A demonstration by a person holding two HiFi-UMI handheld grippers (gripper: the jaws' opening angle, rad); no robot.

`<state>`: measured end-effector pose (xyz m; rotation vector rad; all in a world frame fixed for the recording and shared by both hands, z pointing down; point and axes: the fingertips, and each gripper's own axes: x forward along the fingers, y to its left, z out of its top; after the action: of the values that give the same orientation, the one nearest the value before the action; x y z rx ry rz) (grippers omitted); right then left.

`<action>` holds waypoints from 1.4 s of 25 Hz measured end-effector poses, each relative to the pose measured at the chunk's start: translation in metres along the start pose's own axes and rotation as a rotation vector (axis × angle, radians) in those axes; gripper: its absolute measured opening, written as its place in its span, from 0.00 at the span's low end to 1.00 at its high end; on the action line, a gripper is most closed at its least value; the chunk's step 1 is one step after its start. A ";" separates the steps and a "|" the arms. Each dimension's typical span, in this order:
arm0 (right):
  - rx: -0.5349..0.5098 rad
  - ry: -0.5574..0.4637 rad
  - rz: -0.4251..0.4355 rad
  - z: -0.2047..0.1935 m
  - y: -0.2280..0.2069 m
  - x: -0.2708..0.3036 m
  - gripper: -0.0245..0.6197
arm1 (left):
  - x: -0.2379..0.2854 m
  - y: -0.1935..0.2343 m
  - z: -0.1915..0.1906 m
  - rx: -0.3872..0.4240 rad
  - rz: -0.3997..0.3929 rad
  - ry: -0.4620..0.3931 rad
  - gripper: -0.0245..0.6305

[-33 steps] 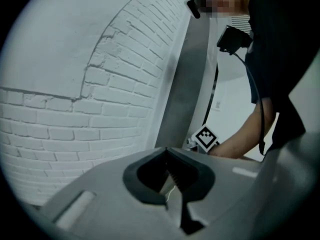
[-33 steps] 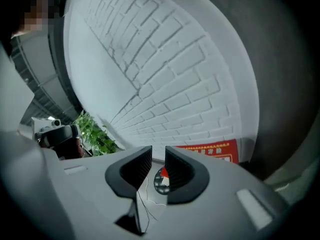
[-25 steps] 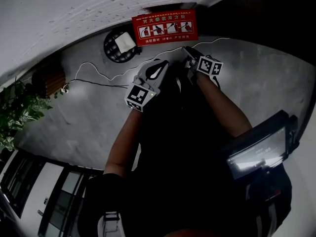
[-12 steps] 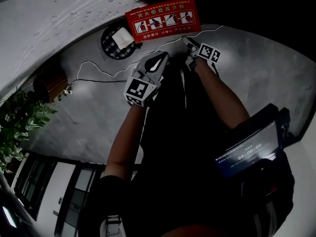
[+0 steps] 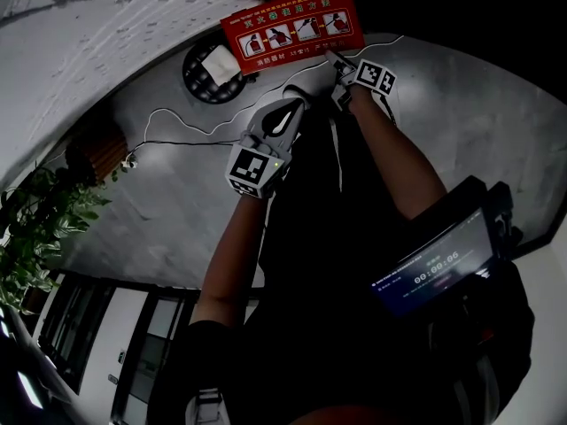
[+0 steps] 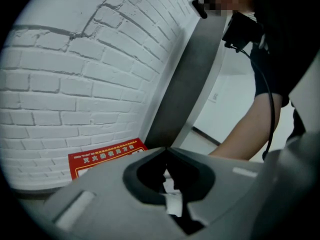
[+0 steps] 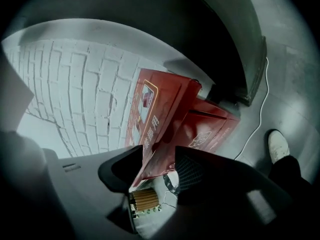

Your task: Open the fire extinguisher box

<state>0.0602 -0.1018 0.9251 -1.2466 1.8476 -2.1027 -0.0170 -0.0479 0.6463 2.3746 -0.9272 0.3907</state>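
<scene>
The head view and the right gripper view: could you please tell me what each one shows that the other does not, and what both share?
Only the head view shows both grippers together, the left gripper and the right gripper, plus a potted plant, a round dark object and a lit screen. Only the right gripper view shows that gripper's jaws standing apart around the edge of the red lid. Both show the red fire extinguisher box, the white cable and the grey floor.
</scene>
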 end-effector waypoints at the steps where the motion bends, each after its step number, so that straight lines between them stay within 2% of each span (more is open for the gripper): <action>1: 0.005 0.006 -0.002 0.001 -0.001 0.002 0.33 | -0.001 -0.001 -0.001 -0.001 0.000 0.001 0.04; 3: -0.003 0.012 -0.001 0.003 0.000 0.004 0.25 | -0.004 -0.003 -0.002 -0.011 -0.002 -0.003 0.04; 11: -0.013 -0.021 0.034 0.005 0.021 -0.007 0.21 | -0.008 -0.010 -0.007 -0.017 -0.014 -0.009 0.04; 16: -0.022 -0.036 0.086 0.011 0.056 -0.028 0.20 | -0.016 -0.021 0.017 0.006 -0.023 -0.040 0.04; 21: -0.020 -0.055 0.127 0.021 0.093 -0.038 0.19 | -0.025 -0.020 0.043 0.032 0.002 -0.070 0.04; 25: -0.042 -0.068 0.166 0.026 0.105 -0.040 0.18 | -0.026 -0.022 0.047 0.058 0.019 -0.103 0.04; 30: -0.076 -0.084 0.203 0.057 0.159 -0.033 0.17 | -0.035 -0.013 0.089 0.073 0.042 -0.159 0.04; 35: -0.100 -0.114 0.249 0.085 0.189 -0.021 0.14 | -0.038 -0.006 0.101 0.078 0.073 -0.185 0.04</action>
<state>0.0427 -0.2095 0.7474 -1.0659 1.9635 -1.7954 -0.0335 -0.0841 0.5455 2.4855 -1.1039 0.2412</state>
